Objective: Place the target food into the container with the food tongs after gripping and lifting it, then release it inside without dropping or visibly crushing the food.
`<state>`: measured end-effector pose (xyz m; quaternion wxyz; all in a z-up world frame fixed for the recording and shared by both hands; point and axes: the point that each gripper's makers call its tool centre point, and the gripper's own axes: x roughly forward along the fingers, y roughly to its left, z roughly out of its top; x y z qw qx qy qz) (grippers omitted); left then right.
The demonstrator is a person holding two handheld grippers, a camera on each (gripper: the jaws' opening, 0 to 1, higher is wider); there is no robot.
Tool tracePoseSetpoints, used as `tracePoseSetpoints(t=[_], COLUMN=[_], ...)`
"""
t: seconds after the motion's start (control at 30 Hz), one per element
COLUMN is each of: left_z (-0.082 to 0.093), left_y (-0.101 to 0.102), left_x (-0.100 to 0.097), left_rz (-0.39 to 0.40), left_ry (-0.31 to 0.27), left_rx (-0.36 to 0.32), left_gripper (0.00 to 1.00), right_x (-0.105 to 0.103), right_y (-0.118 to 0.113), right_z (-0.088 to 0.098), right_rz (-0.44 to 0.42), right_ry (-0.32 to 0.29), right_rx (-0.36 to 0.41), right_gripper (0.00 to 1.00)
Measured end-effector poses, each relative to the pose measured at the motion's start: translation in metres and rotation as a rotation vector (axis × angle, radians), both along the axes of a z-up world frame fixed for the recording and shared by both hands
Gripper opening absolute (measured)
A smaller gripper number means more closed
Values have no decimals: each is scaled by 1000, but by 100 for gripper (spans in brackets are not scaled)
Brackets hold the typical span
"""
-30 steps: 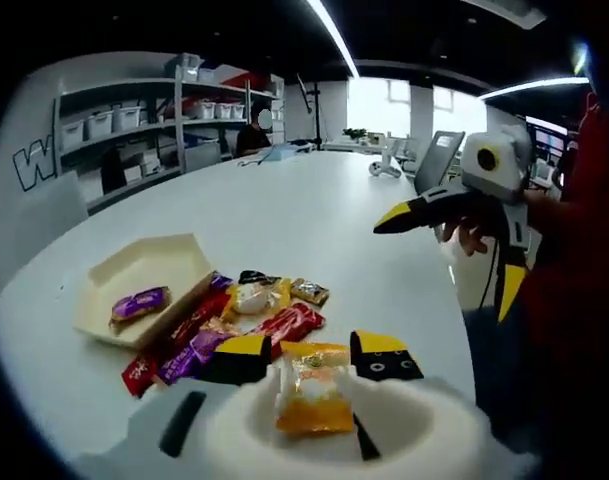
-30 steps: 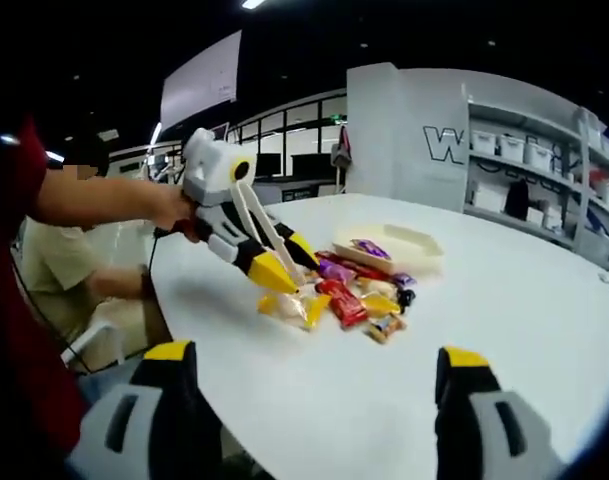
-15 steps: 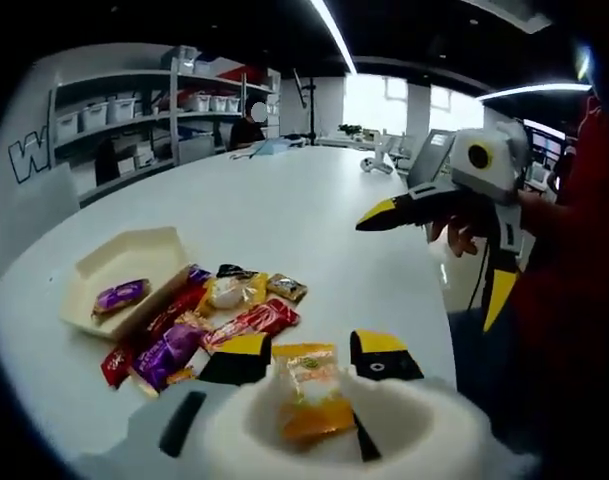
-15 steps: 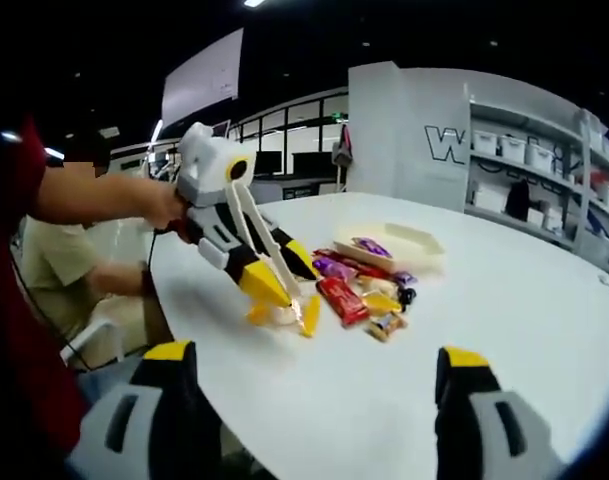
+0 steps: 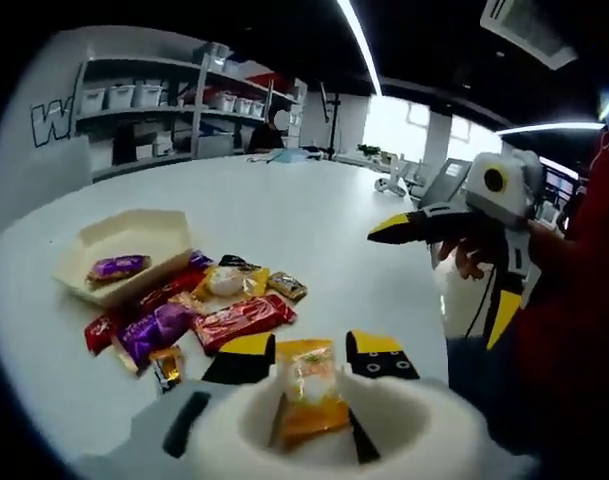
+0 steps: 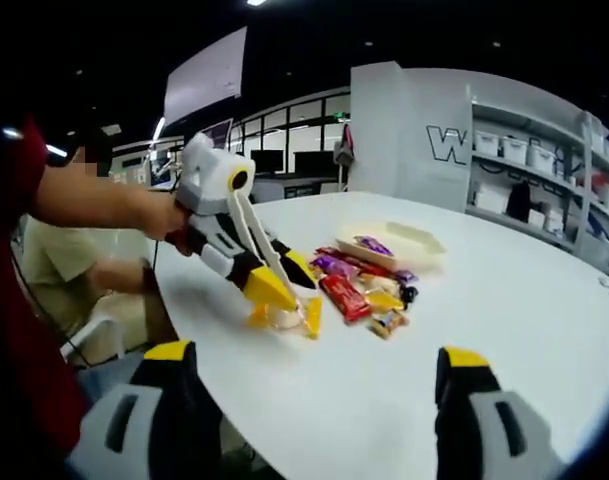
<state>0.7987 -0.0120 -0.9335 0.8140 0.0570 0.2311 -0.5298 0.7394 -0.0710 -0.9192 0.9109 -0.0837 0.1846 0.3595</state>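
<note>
Orange-yellow snack packet [image 5: 306, 395] sits clamped between my left gripper's [image 5: 310, 357] yellow-tipped jaws, upright, crinkly clear film with a pale lump inside. In the right gripper view the same packet [image 6: 284, 316] hangs at the left gripper's [image 6: 281, 290] tips, at or just above the table [image 6: 504, 300]; I cannot tell if it touches. My right gripper [image 6: 309, 380] is held apart, jaws wide, nothing between them, well back from the pile. Cream tray [image 5: 124, 240], angular, shallow, matte, lies beyond the pile with one purple wrapped bar [image 5: 117, 266] inside. Loose glossy wrappers [image 5: 199, 305] in red, purple, yellow and black lie scattered between tray and my left gripper. Table is smooth white, rounded edge. Shelves [image 6: 544, 165] with white bins stand behind.
</note>
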Motion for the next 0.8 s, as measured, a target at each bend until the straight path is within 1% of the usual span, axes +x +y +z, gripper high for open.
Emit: tracePoseSetpoints(t=[0.07,0.1,0.17,0.2,0.3,0.4,0.5,0.6,0.67,0.7,0.73,0.8], left_z=[1,2,7,9,13,16,25,32,36,41,46,51], left_y=[1,2,4,3,5,7,9,12,14,16,18,22], left_x=[0,1,3,0,3,6,9,15,18,21,25,30], left_rz=[3,2,-5,-10,4,9,20,25,34,44,56,61], left_ry=[3,-8,-66,-63,-38,-55,-48,-70,-70,-62,-71,-67], left_rx=[2,16,34,31,16,20,-1,3,-8,-24,-32,-37], left_gripper=[26,26,26,26,26,26,26,26,26,26,26,26], right_x=[-1,-1,-1,-2,-1,-2,-2,-3,-3,-3,-4,-4], right_y=[0,0,-1,-1,-2,-1,-1,-1,-1,-1,-1,-1], right_z=[0,-1,-1,-1,-2,-2,-2,-3,-3,-3,-3,-4], right_rz=[0,2,0,-1,-2,-1,3,4,5,6,6,6], right_ry=[-1,-1,0,2,4,4,3,6,4,3,5,7], right_rx=[-6,-9,-8,-6,-8,-5,-8,-13,-14,-13,-14,-18], right_gripper=[99,99,99,99,99,99,99,99,99,99,99,99])
